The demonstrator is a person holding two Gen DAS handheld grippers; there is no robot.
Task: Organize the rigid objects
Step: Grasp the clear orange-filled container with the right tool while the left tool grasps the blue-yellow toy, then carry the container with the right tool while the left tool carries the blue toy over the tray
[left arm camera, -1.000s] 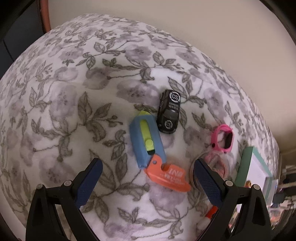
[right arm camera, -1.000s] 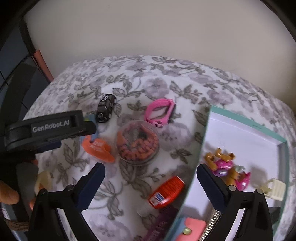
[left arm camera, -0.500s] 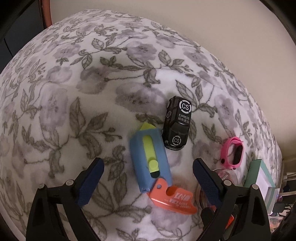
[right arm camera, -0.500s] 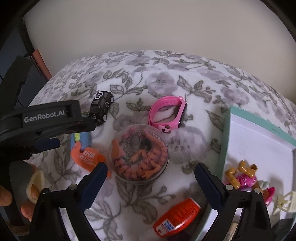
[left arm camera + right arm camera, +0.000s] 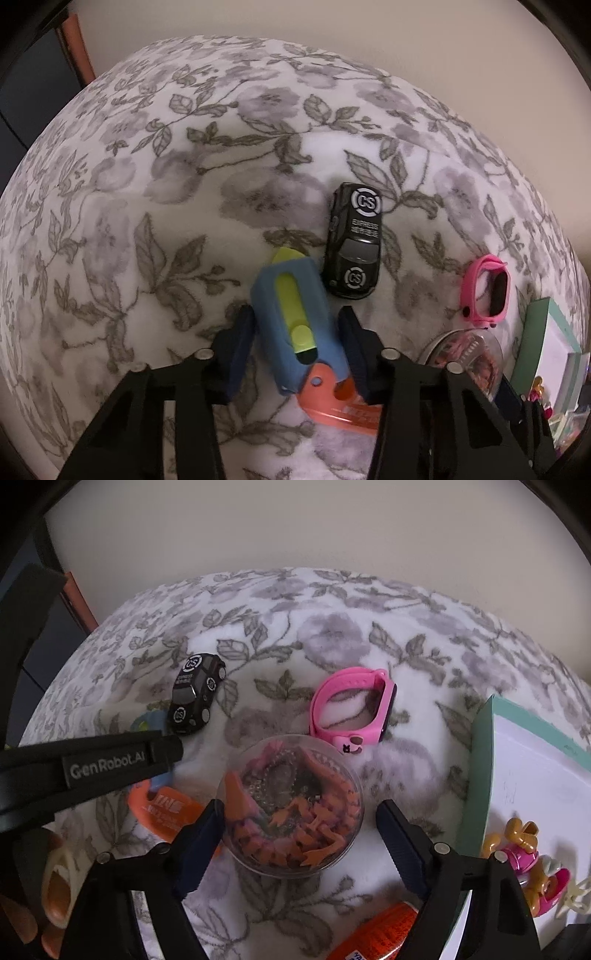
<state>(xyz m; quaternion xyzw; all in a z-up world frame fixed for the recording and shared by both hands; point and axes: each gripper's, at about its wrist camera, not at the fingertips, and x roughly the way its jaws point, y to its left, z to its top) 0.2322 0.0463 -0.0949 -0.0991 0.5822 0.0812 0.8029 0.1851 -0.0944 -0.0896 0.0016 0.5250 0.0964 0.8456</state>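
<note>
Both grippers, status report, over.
Left gripper closing around blue-and-yellow block. Right gripper closing around clear round case, right pad not touching. Orange tag under the block's end.

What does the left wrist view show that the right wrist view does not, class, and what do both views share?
Only the left wrist view: the whole blue and yellow box cutter lying between the closing left gripper.
Only the right wrist view: the toy figures in the white tray, the red tube and the right gripper, its jaws closing around the round clear case.
Both: the black toy car, pink watch, orange tag and floral cloth.
</note>
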